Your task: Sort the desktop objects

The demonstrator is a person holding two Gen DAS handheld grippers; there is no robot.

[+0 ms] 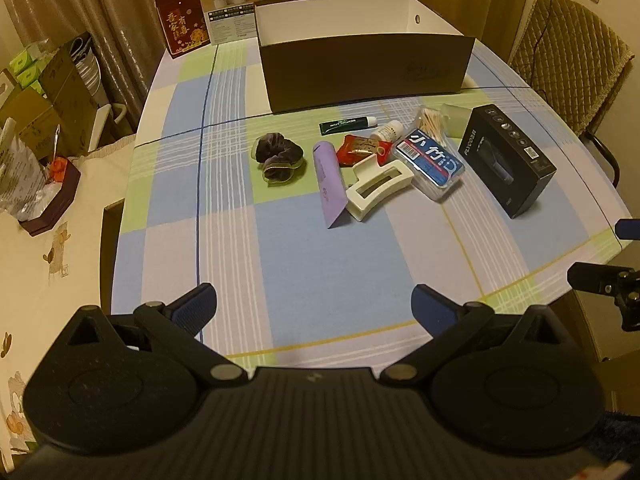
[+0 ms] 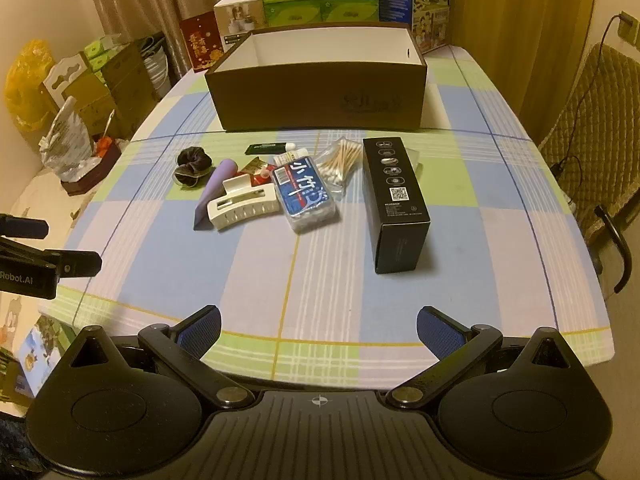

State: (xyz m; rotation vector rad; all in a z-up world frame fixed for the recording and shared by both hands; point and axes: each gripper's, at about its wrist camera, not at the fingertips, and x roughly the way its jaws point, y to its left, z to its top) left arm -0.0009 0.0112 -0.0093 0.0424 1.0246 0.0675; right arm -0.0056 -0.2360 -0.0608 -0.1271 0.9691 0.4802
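Both grippers hover above the near edge of the checked tablecloth (image 2: 320,272), angled downward. Left gripper (image 1: 314,304): jaws spread wide, nothing between the blue pads (image 1: 196,308), no contact with any item. Right gripper (image 2: 318,326): jaws likewise spread wide and empty.

Items to sort lie in a cluster at mid-table, well apart from both grippers: dark scrunchie (image 2: 193,167), purple pouch (image 2: 216,192), white hair claw (image 2: 243,203) resting on the pouch, blue-labelled packet (image 2: 305,196), cotton swabs (image 2: 340,160), green tube (image 1: 347,125) and black carton (image 2: 396,204). Behind them stands the open brown box (image 2: 320,98), its white interior holding nothing visible.
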